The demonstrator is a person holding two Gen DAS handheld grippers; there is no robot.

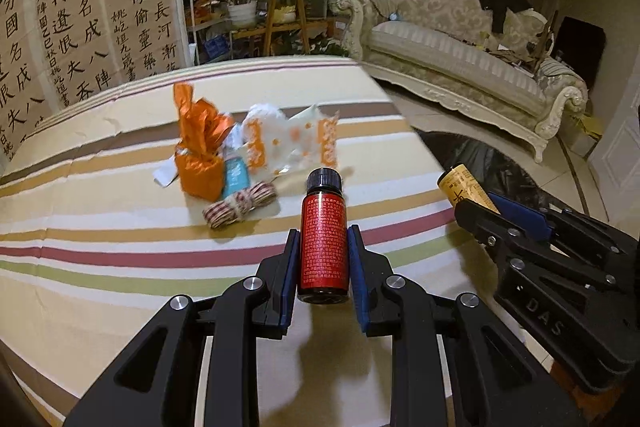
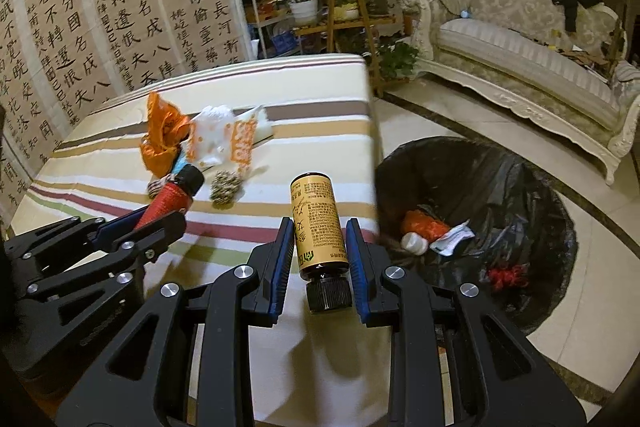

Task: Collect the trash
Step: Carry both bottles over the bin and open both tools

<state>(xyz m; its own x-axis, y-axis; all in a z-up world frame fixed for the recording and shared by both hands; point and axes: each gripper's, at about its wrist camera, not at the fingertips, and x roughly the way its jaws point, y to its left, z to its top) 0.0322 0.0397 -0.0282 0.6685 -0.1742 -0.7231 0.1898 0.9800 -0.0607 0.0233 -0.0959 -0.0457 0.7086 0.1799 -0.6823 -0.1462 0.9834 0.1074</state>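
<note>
Left gripper [image 1: 322,259]: clamped on the red bottle [image 1: 323,247], blue pads against both its sides; black cap points away from the camera.
Right gripper [image 2: 319,255]: clamped on the yellow bottle [image 2: 318,227]; black cap points back toward the camera.
Red bottle: held above the striped table [image 1: 100,227]; in the right view it sits at 9 o'clock of the yellow bottle.
Yellow bottle: held over the table's right edge; in the left view it shows at 3 o'clock, beyond that edge.
Table trash: orange wrapper [image 1: 200,151], white-orange bag [image 1: 292,143], a small blue packet [image 1: 236,177] between them, and a twine bundle [image 1: 240,205] just in front, all at 11 o'clock of the red bottle.
Bin [image 2: 480,179]: black-lined, on the floor at 3 o'clock of the table; inside lie an orange wrapper, a white piece, paper and something red.
Background: sofa [image 2: 520,39], plants, calligraphy sheets.
</note>
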